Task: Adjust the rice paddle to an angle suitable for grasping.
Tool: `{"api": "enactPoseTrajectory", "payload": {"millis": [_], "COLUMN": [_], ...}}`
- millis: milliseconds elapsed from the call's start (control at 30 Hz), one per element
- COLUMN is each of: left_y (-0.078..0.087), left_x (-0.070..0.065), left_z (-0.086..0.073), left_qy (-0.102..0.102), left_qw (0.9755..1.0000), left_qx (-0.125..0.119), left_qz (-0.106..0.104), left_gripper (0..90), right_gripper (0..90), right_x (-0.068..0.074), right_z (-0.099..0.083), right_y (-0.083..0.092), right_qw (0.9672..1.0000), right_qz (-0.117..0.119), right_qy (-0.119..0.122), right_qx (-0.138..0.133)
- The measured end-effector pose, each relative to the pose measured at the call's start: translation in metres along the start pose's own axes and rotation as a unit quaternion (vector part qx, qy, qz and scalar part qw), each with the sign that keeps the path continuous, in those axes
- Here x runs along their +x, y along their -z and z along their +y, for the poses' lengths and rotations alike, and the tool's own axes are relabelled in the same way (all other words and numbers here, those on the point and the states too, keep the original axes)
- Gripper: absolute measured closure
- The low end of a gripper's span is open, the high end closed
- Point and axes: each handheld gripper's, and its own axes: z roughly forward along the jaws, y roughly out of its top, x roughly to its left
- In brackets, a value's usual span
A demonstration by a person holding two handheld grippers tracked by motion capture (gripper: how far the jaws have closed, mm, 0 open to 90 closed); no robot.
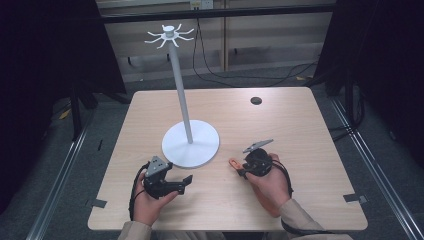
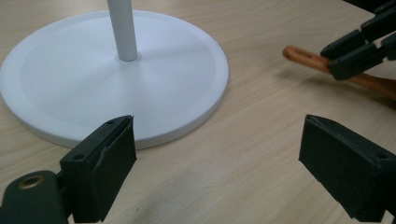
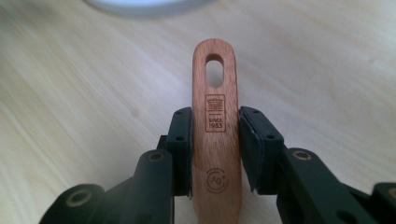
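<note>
Reddish-brown wooden handle with slotted end [image 3: 216, 140] pinched by right gripper [image 3: 215, 147] at lower centre; left gripper [image 2: 219, 163] spread, beside round white stand base [image 2: 112, 74].

Your left gripper [image 1: 186, 179] sat just in front of the stand's base [image 1: 190, 143], apart from it. To its right, your right gripper [image 3: 215, 140] clamped the wooden handle [image 3: 215, 135] lying on the table [image 1: 300, 130], its holed end toward the base.

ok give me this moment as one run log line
right gripper: shut on brown wooden handle with slotted end | left gripper: open, holding nothing | white round-based hook stand: upright on light wooden table
</note>
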Motion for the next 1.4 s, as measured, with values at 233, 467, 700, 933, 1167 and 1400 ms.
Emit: {"api": "enactPoseTrajectory", "payload": {"millis": [233, 467, 700, 933, 1167, 1400], "left_y": [0.000, -0.002, -0.005, -0.008, -0.012, -0.008], "left_x": [-0.001, -0.003, -0.005, -0.016, -0.026, -0.038], "left_z": [0.001, 0.001, 0.003, 0.008, 0.014, 0.029], "left_qy": [0.004, 0.002, 0.007, 0.006, 0.014, 0.012], "left_qw": [1.0000, 1.0000, 0.9999, 0.9991, 0.9975, 0.9938], "left_qx": [-0.004, -0.006, -0.011, -0.026, -0.040, -0.084], "left_qz": [-0.002, -0.005, -0.011, -0.032, -0.057, -0.072], "left_gripper": [10.6, 10.4, 10.4, 10.5, 10.3, 10.8], "right_gripper": [67.2, 67.2, 67.2, 67.2, 67.2, 67.3], "right_x": [-0.005, -0.009, -0.011, -0.007, -0.004, 0.004], "right_z": [0.002, -0.004, -0.011, -0.018, -0.019, -0.011], "right_y": [0.022, 0.038, 0.054, 0.064, 0.075, 0.090], "right_qw": [0.9971, 0.9881, 0.9767, 0.9632, 0.9501, 0.9342], "right_qz": [0.015, 0.025, 0.032, 0.041, 0.046, 0.058], "right_qy": [-0.010, -0.014, -0.020, -0.020, -0.021, -0.016], "right_qx": [-0.074, -0.151, -0.211, -0.265, -0.308, -0.352]}}
